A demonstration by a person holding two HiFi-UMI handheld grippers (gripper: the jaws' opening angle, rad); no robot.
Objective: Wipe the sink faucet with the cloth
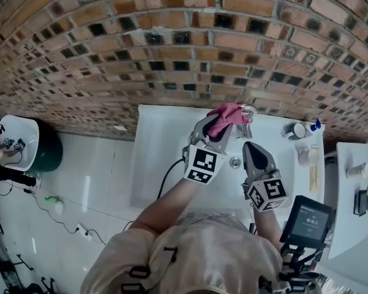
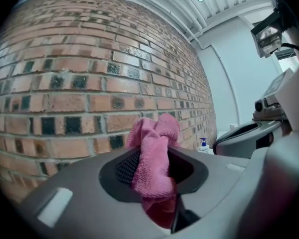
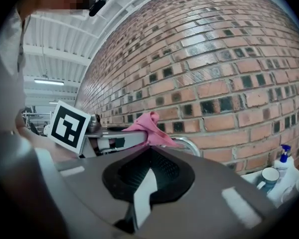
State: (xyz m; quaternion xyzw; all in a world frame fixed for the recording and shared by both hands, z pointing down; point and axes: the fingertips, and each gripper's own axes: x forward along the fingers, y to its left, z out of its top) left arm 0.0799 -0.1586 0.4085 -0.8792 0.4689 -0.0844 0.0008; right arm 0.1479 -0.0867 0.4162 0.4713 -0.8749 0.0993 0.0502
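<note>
A pink cloth [image 1: 226, 119] is bunched between the fingers of my left gripper [image 1: 216, 127], which is shut on it. The cloth is raised to the top of the chrome faucet [image 1: 246, 111] at the back of the white sink [image 1: 165, 158] and looks to touch it. In the left gripper view the cloth [image 2: 154, 158] fills the jaws in front of the brick wall. From the right gripper view the cloth [image 3: 148, 126] hangs beside the faucet's curved spout [image 3: 193, 144]. My right gripper [image 1: 249, 147] hovers over the basin just right of the left one, shut and holding nothing.
A brick wall [image 1: 172, 48] rises right behind the sink. A cup [image 1: 296, 130], a blue-capped bottle [image 1: 316, 125] and a white mug [image 1: 306, 156] stand on the counter's right end. The drain [image 1: 235, 162] sits mid-basin. A dark screen device [image 1: 306, 220] is at lower right.
</note>
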